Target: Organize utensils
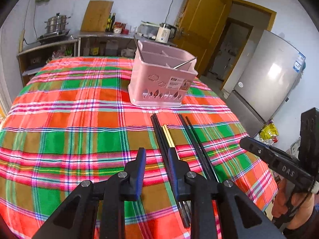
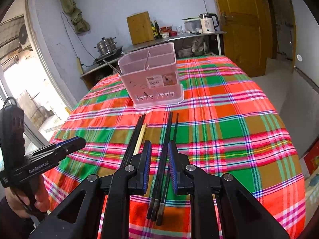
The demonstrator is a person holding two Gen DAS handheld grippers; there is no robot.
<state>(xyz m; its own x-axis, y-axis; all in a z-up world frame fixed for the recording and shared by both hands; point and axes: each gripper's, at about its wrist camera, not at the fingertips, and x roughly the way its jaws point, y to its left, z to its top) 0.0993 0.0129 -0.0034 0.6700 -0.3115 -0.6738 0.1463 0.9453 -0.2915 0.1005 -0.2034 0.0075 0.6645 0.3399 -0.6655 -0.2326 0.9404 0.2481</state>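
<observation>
A pink utensil holder (image 1: pixel 159 79) stands on the plaid tablecloth (image 1: pixel 69 119), with a thin metal utensil (image 1: pixel 184 63) leaning in it; it also shows in the right wrist view (image 2: pixel 153 79). Black chopsticks (image 1: pixel 159 137) and a pale pair (image 1: pixel 168 137) lie in front of it, with more black ones (image 1: pixel 196 145) to the right. My left gripper (image 1: pixel 156 155) is open just left of the nearer bundle. My right gripper (image 2: pixel 159 149) is open, straddling black chopsticks (image 2: pixel 166 145) above the cloth; black and pale chopsticks (image 2: pixel 137 137) lie to its left.
A counter (image 1: pixel 103 34) with a kettle (image 1: pixel 165 32), bottles and a steamer pot (image 1: pixel 56 23) runs behind the table. A fridge (image 1: pixel 267 75) and a wooden door (image 1: pixel 201 25) stand to the right. The table drops off at its right edge (image 2: pixel 289 139).
</observation>
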